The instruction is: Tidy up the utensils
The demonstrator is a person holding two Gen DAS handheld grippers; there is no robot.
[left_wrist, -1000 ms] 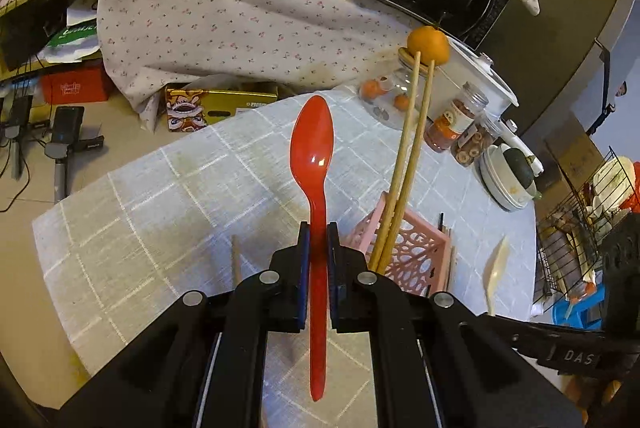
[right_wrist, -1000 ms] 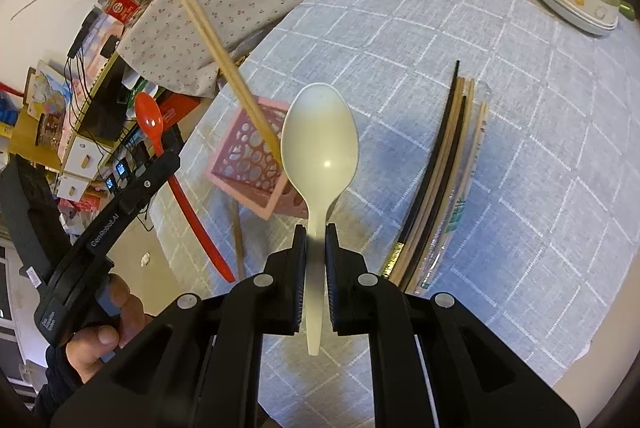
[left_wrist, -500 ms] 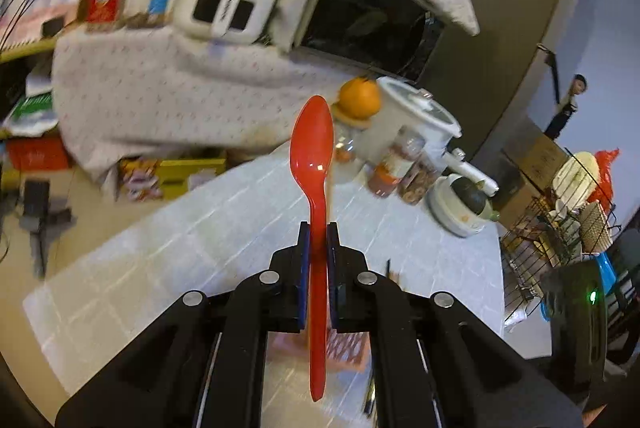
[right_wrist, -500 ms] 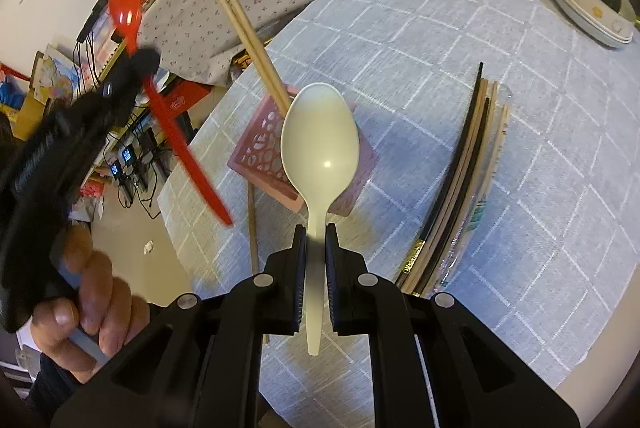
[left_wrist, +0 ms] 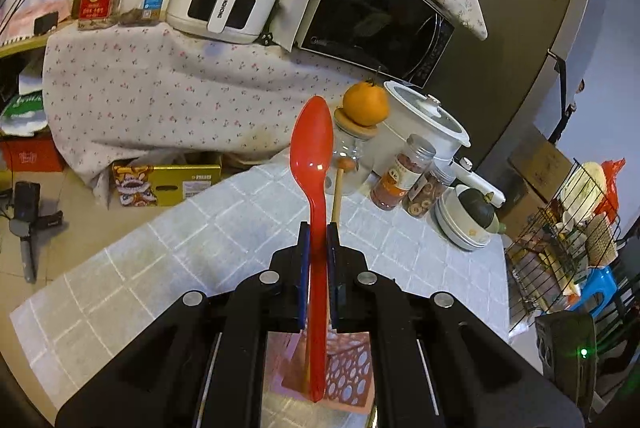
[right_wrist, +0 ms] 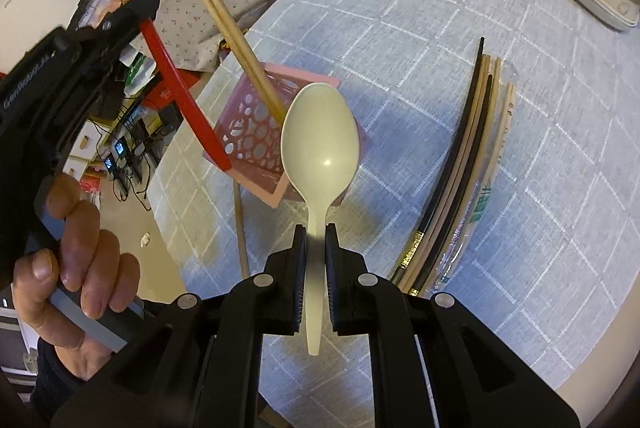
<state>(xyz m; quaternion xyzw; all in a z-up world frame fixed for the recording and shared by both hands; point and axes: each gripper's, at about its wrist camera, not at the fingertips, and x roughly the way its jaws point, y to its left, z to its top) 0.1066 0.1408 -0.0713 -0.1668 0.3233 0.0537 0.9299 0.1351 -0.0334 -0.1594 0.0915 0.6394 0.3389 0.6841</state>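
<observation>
My left gripper (left_wrist: pixel 318 236) is shut on a red spoon (left_wrist: pixel 312 144), bowl up and handle hanging down. In the right wrist view the red spoon (right_wrist: pixel 176 92) slants from that left gripper (right_wrist: pixel 146 14), its handle tip at the near left rim of the pink perforated holder (right_wrist: pixel 256 116). Two wooden chopsticks (right_wrist: pixel 216 12) lean out of the holder. My right gripper (right_wrist: pixel 316 236) is shut on a cream spoon (right_wrist: pixel 318 144), held above the holder's near side. Under the left gripper the pink holder (left_wrist: pixel 348 384) partly shows.
A bundle of black and wooden chopsticks (right_wrist: pixel 464 180) lies on the grey checked tablecloth (right_wrist: pixel 540 148), and one chopstick (right_wrist: pixel 240 228) lies left of the holder. Jars (left_wrist: pixel 400 176), stacked bowls (left_wrist: pixel 464 224) and a rice cooker (left_wrist: pixel 420 124) stand at the far edge. A hand (right_wrist: pixel 68 228) grips the left tool.
The left gripper has lifted and swung over the pink holder with the red spoon, whose handle tip now hangs at the holder's rim. The right gripper and cream spoon have hardly moved.
</observation>
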